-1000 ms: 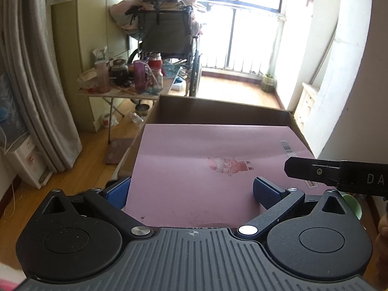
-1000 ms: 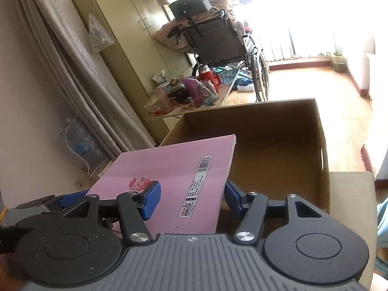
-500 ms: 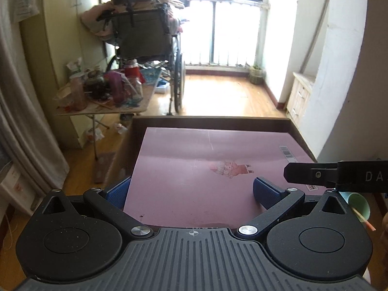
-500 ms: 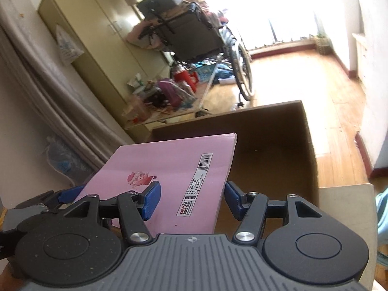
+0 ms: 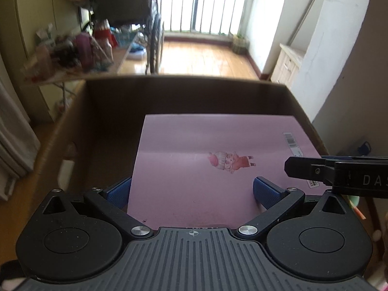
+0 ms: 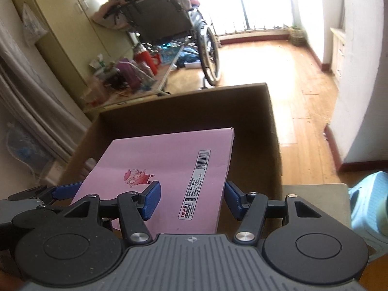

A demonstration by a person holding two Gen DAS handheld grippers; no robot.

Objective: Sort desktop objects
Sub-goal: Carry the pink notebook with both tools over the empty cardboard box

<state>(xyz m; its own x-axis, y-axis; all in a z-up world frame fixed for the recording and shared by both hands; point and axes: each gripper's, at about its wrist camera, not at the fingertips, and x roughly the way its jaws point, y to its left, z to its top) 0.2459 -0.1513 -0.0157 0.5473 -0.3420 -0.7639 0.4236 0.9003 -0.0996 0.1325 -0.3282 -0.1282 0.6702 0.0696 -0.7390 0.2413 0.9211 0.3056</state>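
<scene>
**Pink notebook going into box, both claws on it**

We see the pink notebook [image 5: 206,160] lying flat straight ahead of both claws, long axis running forward over the cardboard box [image 5: 184,97]. Left claw [image 5: 191,191] straddles its near edge, fingers spread wide on either side; whether they pinch it, we cannot tell. Right claw [image 6: 191,200] brackets the barcode-side corner, likewise spread. Next move, we judge: lower it forward into the box.

Inside open brown cardboard box [image 5: 101,111], toward its right wall: flat pink notebook [image 5: 206,165]; behind box, wheelchair [image 6: 165,24].
</scene>
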